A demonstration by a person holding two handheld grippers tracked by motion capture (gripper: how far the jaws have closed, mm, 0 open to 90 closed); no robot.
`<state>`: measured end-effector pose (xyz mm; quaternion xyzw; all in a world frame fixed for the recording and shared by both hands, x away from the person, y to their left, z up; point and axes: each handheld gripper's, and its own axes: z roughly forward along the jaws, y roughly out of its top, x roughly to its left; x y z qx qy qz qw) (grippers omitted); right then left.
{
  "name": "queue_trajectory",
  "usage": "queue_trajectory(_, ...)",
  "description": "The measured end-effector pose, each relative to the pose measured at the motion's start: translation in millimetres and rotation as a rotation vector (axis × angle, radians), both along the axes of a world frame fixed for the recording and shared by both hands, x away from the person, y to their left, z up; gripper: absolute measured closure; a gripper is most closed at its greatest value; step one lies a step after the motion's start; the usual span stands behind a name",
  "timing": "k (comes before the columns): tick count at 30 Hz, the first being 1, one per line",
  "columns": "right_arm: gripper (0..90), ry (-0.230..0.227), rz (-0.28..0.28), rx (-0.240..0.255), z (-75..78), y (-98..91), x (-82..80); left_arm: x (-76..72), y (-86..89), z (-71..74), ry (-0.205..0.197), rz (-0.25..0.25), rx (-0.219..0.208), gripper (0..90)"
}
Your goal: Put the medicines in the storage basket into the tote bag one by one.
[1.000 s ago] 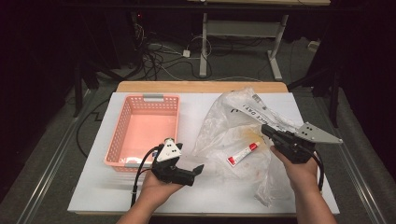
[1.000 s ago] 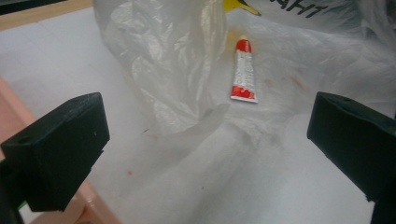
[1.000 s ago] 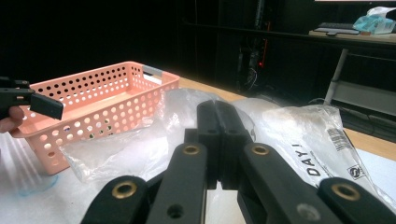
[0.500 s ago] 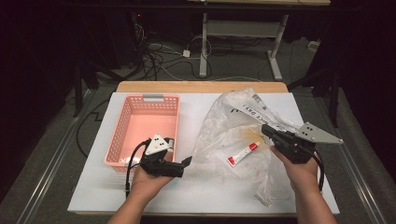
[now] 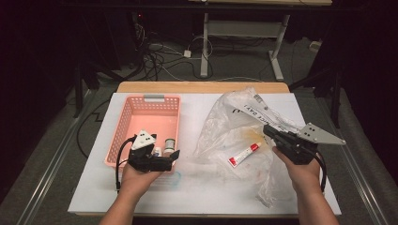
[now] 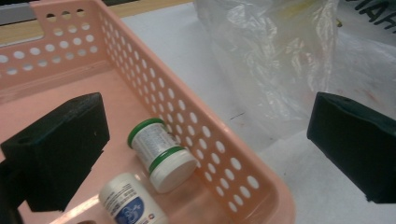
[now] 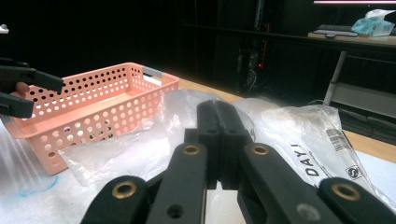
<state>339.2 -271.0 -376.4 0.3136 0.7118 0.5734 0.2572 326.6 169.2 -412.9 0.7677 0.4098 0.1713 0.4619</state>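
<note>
Left tongs (image 5: 174,155) apart, empty, over the basket (image 5: 149,104) corner above two jars (image 6: 161,153). Right tongs (image 5: 268,131) together, seemingly pinching the bag (image 5: 234,126). Judged next: reach the tube (image 5: 244,154) and grip it.

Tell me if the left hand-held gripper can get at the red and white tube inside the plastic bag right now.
Probably not directly. The left hand-held gripper is open by the pink basket, but the tube lies inside the plastic bag, under film. It would have to enter through the bag's mouth.
</note>
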Motion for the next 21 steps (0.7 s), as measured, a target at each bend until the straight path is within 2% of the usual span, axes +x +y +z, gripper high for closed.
queue_trajectory(14, 90.0, 0.0, -0.004, 0.004, 0.2, -1.1, -0.3, 3.5, 35.4, 1.8, 0.007, 0.111, -0.001, 0.0)
queue_trajectory(21, 90.0, 0.004, -0.002, 0.001, -0.7, -0.4, -0.1, 4.5, 37.8, 2.0, 0.008, 0.117, 0.0, 0.0)
